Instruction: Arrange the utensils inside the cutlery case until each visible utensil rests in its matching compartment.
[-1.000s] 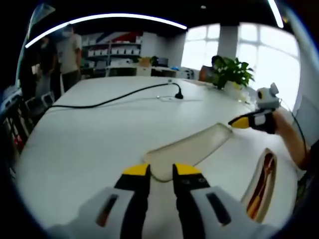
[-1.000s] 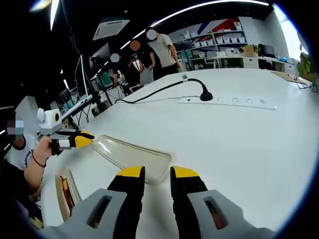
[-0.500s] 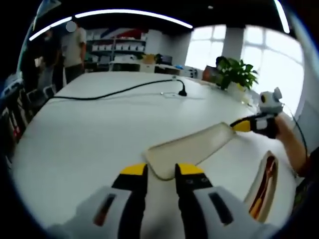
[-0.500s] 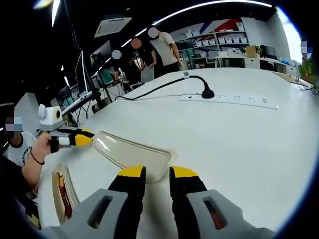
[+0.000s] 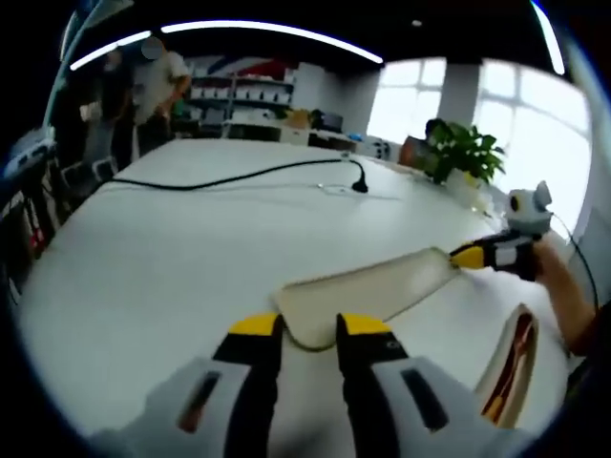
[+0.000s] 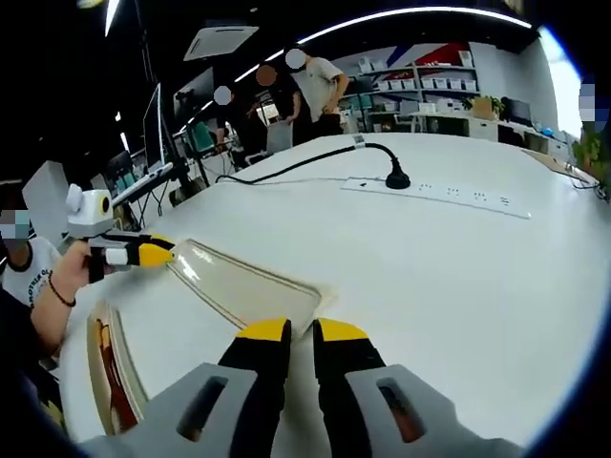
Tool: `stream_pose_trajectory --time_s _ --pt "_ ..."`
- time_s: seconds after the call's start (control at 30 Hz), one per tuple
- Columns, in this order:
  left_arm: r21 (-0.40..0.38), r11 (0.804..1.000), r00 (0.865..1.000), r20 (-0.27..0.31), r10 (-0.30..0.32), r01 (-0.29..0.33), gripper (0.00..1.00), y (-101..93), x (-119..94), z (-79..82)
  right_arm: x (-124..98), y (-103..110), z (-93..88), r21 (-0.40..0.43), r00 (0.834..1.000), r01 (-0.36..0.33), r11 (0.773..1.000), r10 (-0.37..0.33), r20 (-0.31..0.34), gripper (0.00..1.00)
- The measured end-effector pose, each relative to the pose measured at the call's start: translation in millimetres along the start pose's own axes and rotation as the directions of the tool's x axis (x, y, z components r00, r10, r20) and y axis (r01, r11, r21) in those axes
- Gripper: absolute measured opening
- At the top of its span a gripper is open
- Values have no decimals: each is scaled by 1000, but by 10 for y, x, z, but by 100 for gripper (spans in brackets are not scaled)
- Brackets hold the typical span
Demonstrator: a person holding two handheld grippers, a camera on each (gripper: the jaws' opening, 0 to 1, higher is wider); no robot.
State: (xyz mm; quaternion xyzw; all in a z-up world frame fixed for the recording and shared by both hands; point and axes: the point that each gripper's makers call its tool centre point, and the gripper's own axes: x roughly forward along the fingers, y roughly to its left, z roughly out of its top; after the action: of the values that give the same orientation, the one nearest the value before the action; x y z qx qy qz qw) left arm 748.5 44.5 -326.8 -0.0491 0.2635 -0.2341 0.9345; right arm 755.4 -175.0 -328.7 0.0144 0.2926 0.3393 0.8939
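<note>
Clear lid [image 5: 368, 291] flat on table [image 5: 162, 248], held btwn left gripper [image 5: 304, 329] at near end & right gripper [image 5: 474, 255] at far right end. Cutlery case [image 5: 509, 363] near right of lid. Power strip [image 6: 434, 194] w/ cable [image 5: 220, 178] far behind.

- Your long tan cutlery case [image 5: 509, 367] runs off the left gripper view's lower right; the reddish utensils inside blur beyond telling apart.
- Your yellow-tipped left gripper [image 5: 306, 326] covers the near corner of the clear plastic lid [image 5: 368, 292]; whether it grips is unclear.
</note>
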Motion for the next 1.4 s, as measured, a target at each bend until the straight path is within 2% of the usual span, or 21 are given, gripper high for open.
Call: stream_pose_trajectory --time_s 0.17,0.27,0.37,0.53,0.57,0.63,0.7,0.77,0.83,0.93,1.07,1.23,1.4 --pt "-11 1000 1000 1 -7 7 24 8 -10 5 -9 16 -12 -3 1000 6 1000 -6 2 8" --pt "-82 996 999 21 -43 44 25 -17 -42 24 -10 29 -17 -21 1000 22 1000 -22 -9 8" --pt "-117 990 997 35 -69 73 25 -14 -80 29 -16 22 -12 -62 998 39 997 -42 -37 8" --pt "-200 972 992 67 -110 121 24 -22 -132 40 -23 1 -30 -55 999 37 998 -39 -34 8" --pt "-224 961 986 67 -153 164 21 -90 -145 35 -26 16 -40 -59 999 34 998 -36 -34 7" --pt "-307 930 979 96 -182 203 21 -145 -183 82 -36 20 -41 -73 998 37 997 -40 -38 7" --pt "-355 892 960 134 -247 279 16 -235 -240 151 -40 12 -41 -79 998 32 996 -36 -44 7" --pt "-419 840 939 180 -294 343 16 -292 -274 258 -41 28 -50 -81 999 22 997 -26 -47 6" --pt "-439 814 924 195 -328 382 16 -408 -274 300 -50 58 -63 -79 999 9 997 -13 -46 6" --pt "-435 811 920 197 -339 392 16 -447 -270 328 -50 73 -73 -78 999 2 997 -6 -43 6" --pt "-451 776 897 206 -391 441 15 -562 -289 373 -56 98 -86 -82 999 -6 997 2 -44 6" --pt "-449 770 891 202 -407 453 15 -592 -288 413 -47 75 -85 -79 999 -7 997 4 -42 6" --pt "-474 740 878 223 -424 478 13 -609 -318 484 -49 92 -87 -69 999 -12 998 10 -35 6"
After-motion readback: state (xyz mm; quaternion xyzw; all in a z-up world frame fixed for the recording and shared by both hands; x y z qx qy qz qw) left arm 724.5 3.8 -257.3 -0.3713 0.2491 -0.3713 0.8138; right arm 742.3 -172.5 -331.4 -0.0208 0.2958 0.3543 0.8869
